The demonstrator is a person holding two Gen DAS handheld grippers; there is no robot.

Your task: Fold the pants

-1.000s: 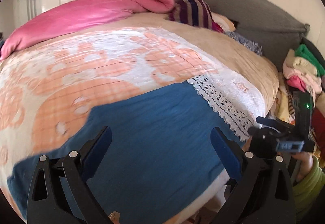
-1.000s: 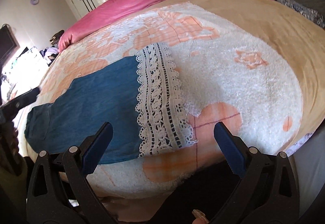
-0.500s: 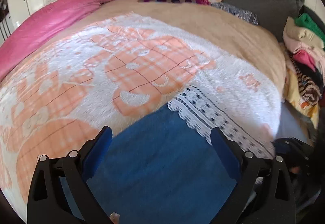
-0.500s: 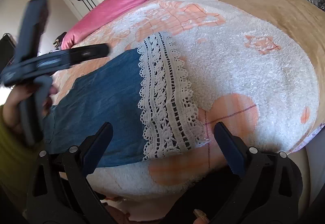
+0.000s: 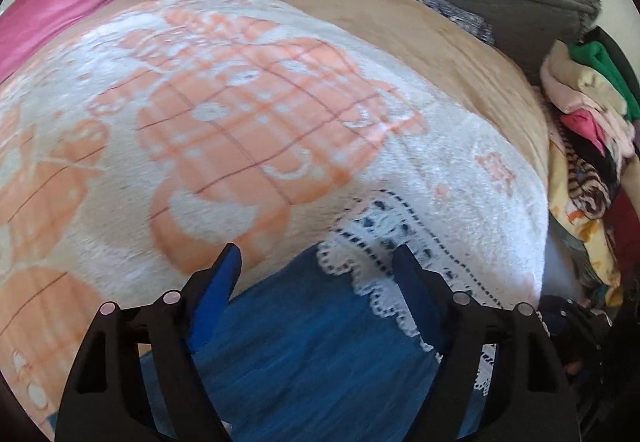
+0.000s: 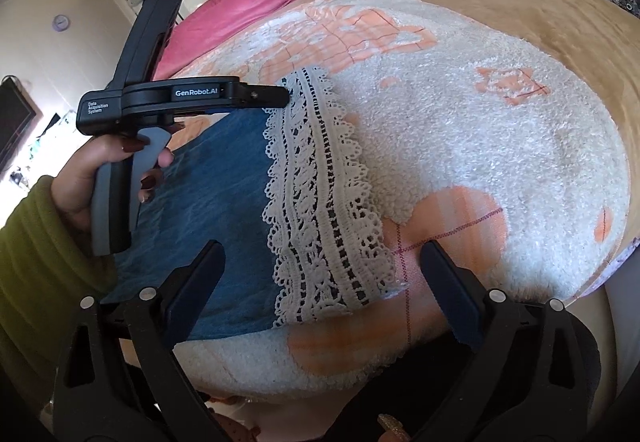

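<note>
The pants (image 5: 304, 362) run out of the left wrist view's lower edge, smeared by motion blur. In the right wrist view their waist end lies hidden behind the hand (image 6: 108, 169) and green sleeve (image 6: 36, 262). The clothes pile (image 5: 588, 145) is cut off at the right edge.

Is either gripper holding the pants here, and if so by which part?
Nothing is held. The left gripper and right gripper have jaws closing but still apart over the blue denim pants with white lace hem.
</note>
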